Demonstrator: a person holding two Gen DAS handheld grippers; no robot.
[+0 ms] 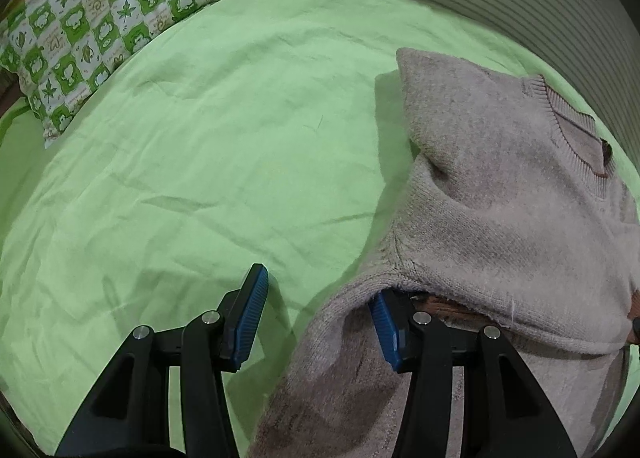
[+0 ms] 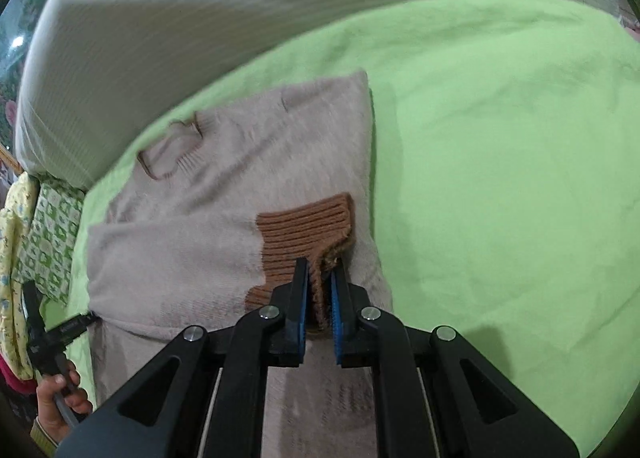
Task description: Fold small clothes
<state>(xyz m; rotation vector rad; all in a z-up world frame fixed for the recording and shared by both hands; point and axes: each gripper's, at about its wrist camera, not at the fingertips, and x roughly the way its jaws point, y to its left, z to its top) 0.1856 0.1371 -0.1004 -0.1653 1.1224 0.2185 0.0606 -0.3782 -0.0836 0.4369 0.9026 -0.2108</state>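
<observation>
on green bedsheet, beige knit sweater lies partly folded, sleeve drawn across body. right gripper clamped on brown ribbed cuff. left gripper jaws wide apart, one blue pad tucked under sweater fold, other over bare sheet. patterned pillow far left.

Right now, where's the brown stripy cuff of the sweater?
In the right wrist view, the brown ribbed cuff lies across the beige sweater near its right edge, pinched at its near end by the right gripper, with green bedsheet to its right.
</observation>
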